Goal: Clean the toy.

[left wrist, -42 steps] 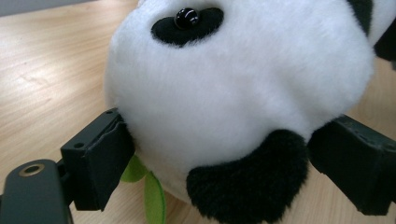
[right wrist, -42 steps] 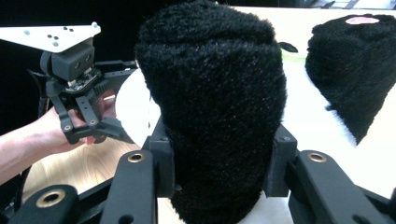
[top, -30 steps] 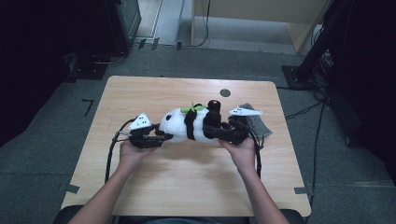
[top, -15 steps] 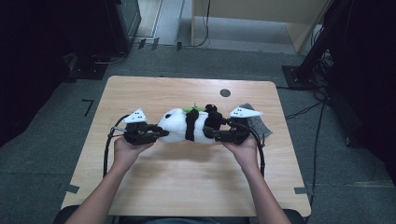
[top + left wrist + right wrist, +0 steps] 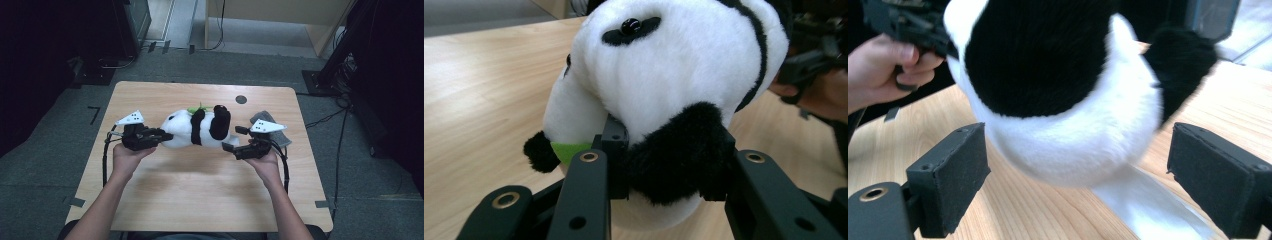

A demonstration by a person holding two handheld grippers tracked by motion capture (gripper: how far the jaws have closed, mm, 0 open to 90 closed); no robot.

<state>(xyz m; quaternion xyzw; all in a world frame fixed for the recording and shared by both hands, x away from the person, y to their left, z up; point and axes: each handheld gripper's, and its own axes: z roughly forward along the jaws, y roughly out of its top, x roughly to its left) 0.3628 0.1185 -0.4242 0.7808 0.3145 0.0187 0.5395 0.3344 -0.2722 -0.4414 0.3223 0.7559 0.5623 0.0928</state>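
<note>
A black-and-white plush panda (image 5: 192, 129) lies on its side across the middle of the wooden table (image 5: 200, 190), with a green leaf (image 5: 197, 107) at its far side. My left gripper (image 5: 164, 135) has just been closing and is now shut on the panda's black ear (image 5: 679, 150), with the white head (image 5: 674, 65) right above the jaws. My right gripper (image 5: 234, 138) has just been opening. Its pads (image 5: 955, 170) stand wide apart on either side of the panda's rear (image 5: 1073, 135) without touching it.
A grey cloth-like item (image 5: 282, 137) lies on the table just behind my right hand. A dark round hole (image 5: 241, 99) sits near the table's far edge. A white flat strip (image 5: 1148, 210) lies on the wood under the panda's rear. Dark equipment and cables ring the table.
The right gripper has opened, let go of the panda's rear and drawn back to the right. The left gripper has closed on the ear and risen slightly with the head.
</note>
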